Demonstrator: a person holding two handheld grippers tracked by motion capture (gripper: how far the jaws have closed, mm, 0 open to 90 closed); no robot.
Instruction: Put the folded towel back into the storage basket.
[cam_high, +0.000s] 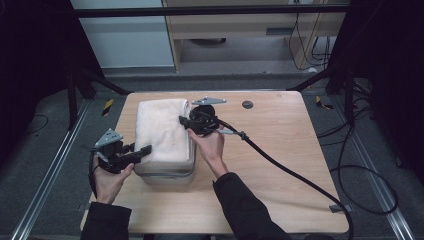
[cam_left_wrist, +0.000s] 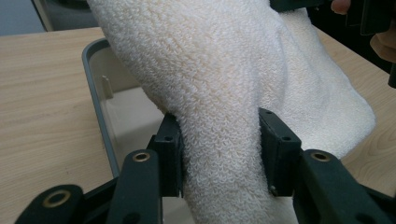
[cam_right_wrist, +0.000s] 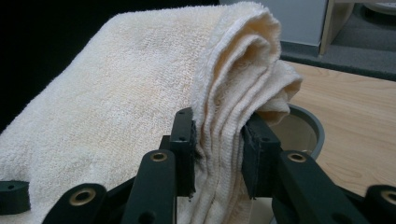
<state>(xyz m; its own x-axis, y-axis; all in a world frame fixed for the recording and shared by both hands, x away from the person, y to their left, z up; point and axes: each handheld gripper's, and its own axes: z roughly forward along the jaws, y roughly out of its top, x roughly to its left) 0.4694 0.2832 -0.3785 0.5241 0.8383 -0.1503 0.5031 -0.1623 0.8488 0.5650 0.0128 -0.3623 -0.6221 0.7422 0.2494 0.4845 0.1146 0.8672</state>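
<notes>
A soft, cream folded towel (cam_high: 162, 131) hangs between both grippers, over a grey plastic tub (cam_high: 167, 175) on the wooden worktop (cam_high: 280, 150). The left hand-held gripper (cam_high: 145, 150) pinches one side, and the right hand-held gripper (cam_high: 184, 121) squeezes the other side's folds.

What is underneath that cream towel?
A grey plastic bin sits under the folded towel. Its rim and part of a pale inner wall show; whatever else lies inside is covered.

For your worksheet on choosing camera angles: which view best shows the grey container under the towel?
The left gripper view: the grey container shows its rim, wall and inside beside the towel. The right gripper view shows a curved piece of rim; the high view shows its near wall.
</notes>
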